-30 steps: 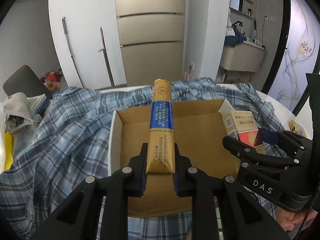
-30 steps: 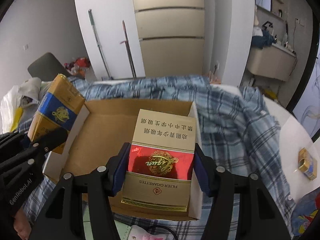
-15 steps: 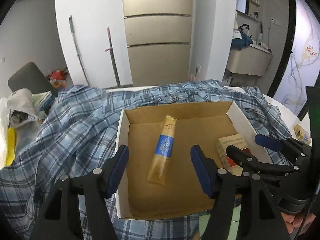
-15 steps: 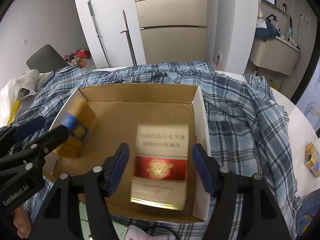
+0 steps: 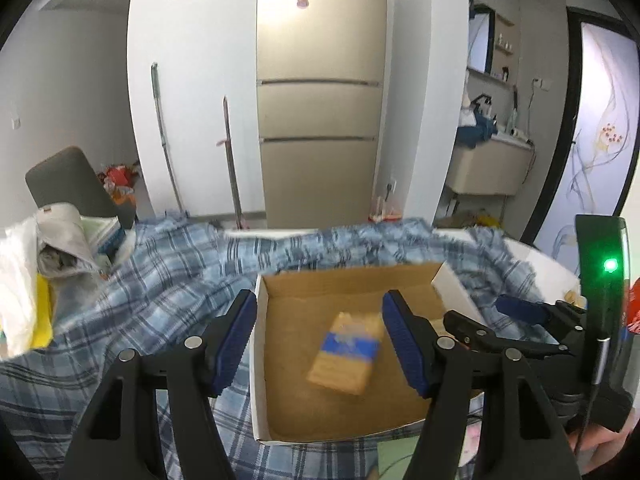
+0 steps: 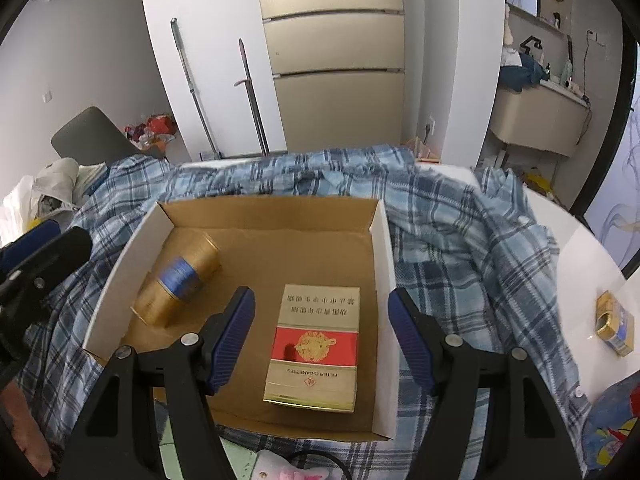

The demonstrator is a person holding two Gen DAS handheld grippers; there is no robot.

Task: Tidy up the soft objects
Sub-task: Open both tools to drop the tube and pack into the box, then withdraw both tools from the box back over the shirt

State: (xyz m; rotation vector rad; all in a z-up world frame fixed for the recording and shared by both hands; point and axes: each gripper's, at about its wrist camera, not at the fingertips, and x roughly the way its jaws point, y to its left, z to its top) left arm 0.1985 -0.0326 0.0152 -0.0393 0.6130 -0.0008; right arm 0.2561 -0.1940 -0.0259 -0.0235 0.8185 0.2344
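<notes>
White walls, a tall beige fridge [image 6: 332,52] and two mops frame a surface draped with a blue plaid shirt [image 6: 460,240]. On the shirt sits an open cardboard box [image 6: 382,248]. Inside lie two soft packs: a gold-and-blue pack [image 6: 178,280] toward the box's left wall, blurred in the left view, and a red-and-gold pack [image 6: 314,344] near its right wall. The left gripper [image 5: 318,336] and the right gripper [image 6: 320,332] both hover over the box with jaws spread wide, holding nothing. Both packs look delivered, so this placing step seems finished. Another small gold pack [image 6: 614,322] rests on the bare surface well to the right; fetching it likely calls for the right gripper to swing over and straddle it.
</notes>
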